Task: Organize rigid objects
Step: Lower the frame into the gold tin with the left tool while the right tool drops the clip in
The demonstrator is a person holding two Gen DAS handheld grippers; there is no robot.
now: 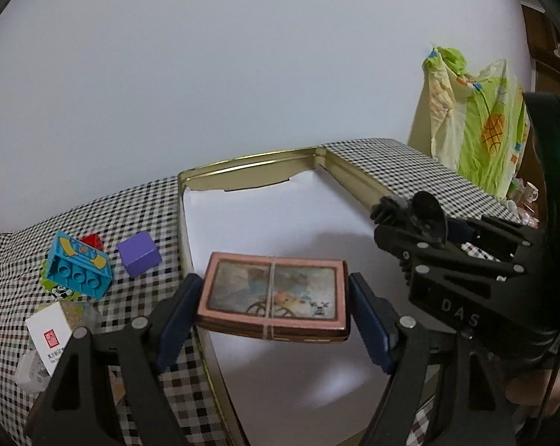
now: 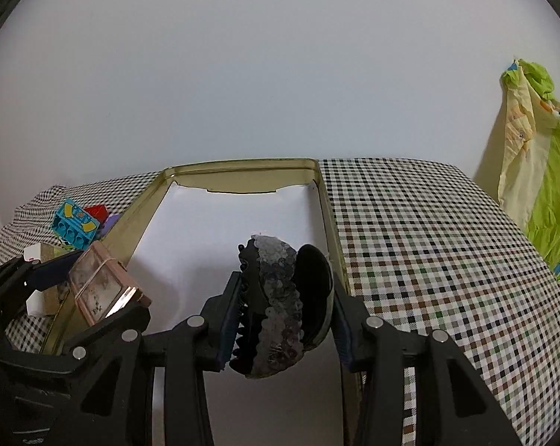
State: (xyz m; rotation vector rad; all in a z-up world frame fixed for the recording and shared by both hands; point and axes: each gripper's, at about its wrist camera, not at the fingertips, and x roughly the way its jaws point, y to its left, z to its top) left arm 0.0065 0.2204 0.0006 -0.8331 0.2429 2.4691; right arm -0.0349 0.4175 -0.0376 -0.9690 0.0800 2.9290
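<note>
Left gripper (image 1: 274,310) pinching pink box (image 1: 274,293); right gripper (image 2: 285,304) pinching sequined hair claw (image 2: 280,304).

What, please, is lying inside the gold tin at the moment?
Only a white paper lining shows on the floor of the gold tin; the near end is hidden behind the held pink box and hair claw.

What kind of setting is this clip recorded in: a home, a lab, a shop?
Most likely a home. A table with a checked tablecloth stands against a plain wall, toy blocks lie beside a gold tin tray, and patterned bedding is heaped at the table's end.
</note>
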